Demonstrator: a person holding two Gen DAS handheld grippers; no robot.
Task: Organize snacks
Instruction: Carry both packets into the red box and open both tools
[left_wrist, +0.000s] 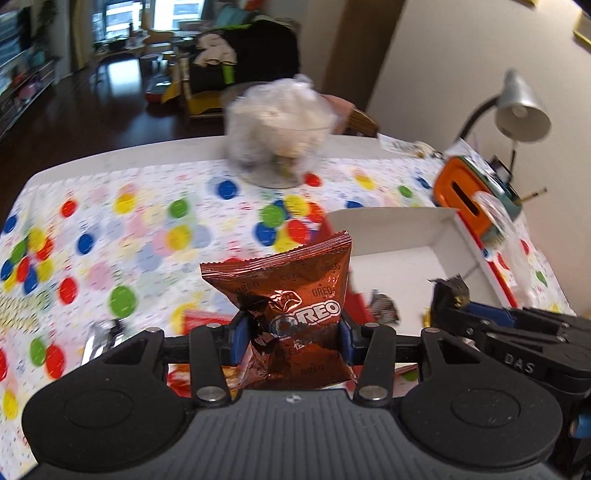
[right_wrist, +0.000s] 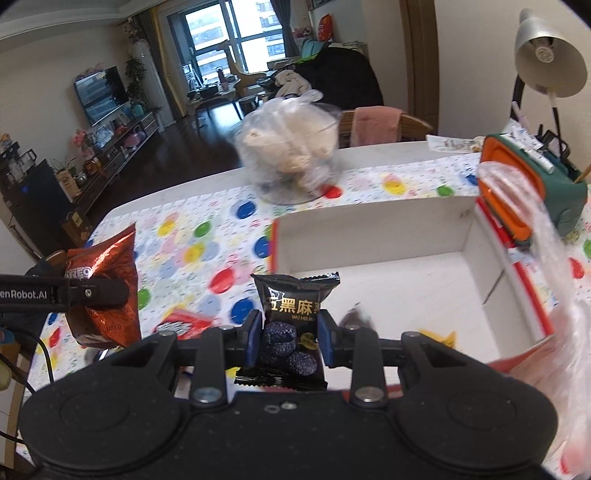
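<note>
My left gripper (left_wrist: 291, 341) is shut on a brown Oreo packet (left_wrist: 291, 291) and holds it upright above the dotted tablecloth, just left of the white box (left_wrist: 391, 229). The packet also shows at the left of the right wrist view (right_wrist: 107, 291). My right gripper (right_wrist: 289, 338) is shut on a black sesame snack packet (right_wrist: 293, 314) and holds it at the near left edge of the white box (right_wrist: 373, 221). That gripper shows at the right of the left wrist view (left_wrist: 448, 299). Small wrapped snacks (left_wrist: 384, 304) lie inside the box.
A clear bowl with a plastic bag of pale snacks (right_wrist: 291, 147) stands at the far side of the table. An orange and green container (right_wrist: 532, 192) and a desk lamp (right_wrist: 546, 59) are at the right. A red snack packet (right_wrist: 184, 325) lies on the cloth near me.
</note>
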